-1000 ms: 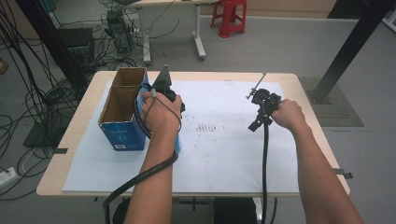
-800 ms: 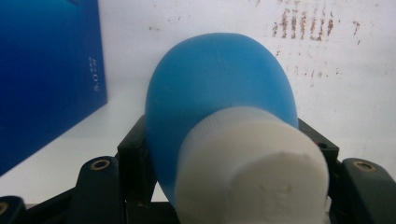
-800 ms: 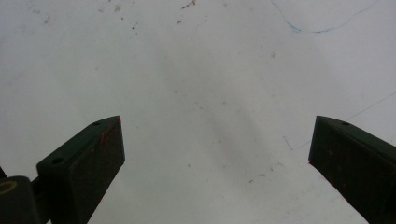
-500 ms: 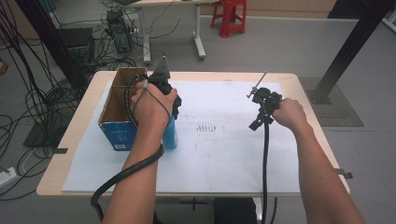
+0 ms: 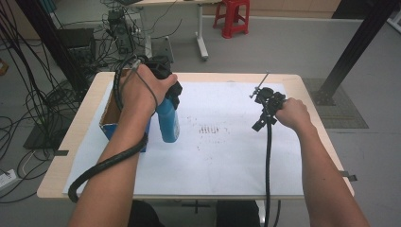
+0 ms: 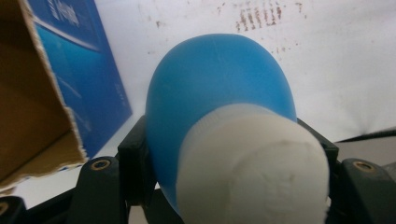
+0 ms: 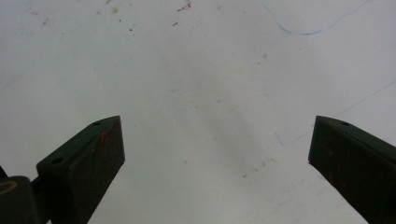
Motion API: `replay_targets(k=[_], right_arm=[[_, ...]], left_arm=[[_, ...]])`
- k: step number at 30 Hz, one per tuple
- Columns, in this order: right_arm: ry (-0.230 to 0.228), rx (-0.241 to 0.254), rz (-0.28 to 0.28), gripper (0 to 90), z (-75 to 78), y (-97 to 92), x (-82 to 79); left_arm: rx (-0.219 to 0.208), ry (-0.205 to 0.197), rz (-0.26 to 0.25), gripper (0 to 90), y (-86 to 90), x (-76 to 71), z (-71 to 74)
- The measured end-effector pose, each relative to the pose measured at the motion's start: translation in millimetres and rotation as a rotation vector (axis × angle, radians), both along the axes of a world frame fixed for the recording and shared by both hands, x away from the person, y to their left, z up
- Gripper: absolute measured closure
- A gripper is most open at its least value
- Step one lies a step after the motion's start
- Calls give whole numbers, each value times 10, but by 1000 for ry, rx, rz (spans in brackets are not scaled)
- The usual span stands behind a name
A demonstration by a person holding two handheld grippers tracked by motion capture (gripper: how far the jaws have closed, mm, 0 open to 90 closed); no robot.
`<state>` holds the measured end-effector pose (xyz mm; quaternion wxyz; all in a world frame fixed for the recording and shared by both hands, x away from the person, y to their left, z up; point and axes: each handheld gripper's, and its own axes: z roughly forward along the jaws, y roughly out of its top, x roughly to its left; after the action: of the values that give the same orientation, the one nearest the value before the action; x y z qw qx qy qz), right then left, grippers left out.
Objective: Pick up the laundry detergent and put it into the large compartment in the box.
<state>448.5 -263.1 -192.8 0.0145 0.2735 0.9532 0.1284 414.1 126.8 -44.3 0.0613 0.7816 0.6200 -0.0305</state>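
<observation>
Blue bottle upright, long axis seemingly vertical, white cap up.

Blue bottle, white cap.
Blue box with brown inside; white sheet speckled with dark marks; black tools.

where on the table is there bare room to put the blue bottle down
The white sheet is bare between the blue bottle and the right gripper, apart from small printed marks, and along its near edge between the forearms. It is crowded at the left, where the cardboard box stands beside the bottle held in the left gripper.
</observation>
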Motion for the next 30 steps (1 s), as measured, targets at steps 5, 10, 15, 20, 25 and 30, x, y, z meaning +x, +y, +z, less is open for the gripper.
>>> replay_targets(k=[5,10,15,20,25,30], right_arm=[[-1,-2,-1,32,14,17,-3],[-3,-5,-1,32,18,38,-4],[-8,-8,-2,32,29,56,-14],[-14,-10,-3,32,46,47,-28],[-12,-15,-15,32,52,44,-32],[-18,-21,-11,32,61,55,-32]], left_arm=[[3,-24,-62,373,37,-48,256],[1,-38,-116,373,56,-102,499],[3,-66,-194,374,89,-154,720],[3,-85,-269,374,148,-195,931],[-37,-105,-276,374,319,-211,1056],[-24,-137,-237,374,457,-253,1177]])
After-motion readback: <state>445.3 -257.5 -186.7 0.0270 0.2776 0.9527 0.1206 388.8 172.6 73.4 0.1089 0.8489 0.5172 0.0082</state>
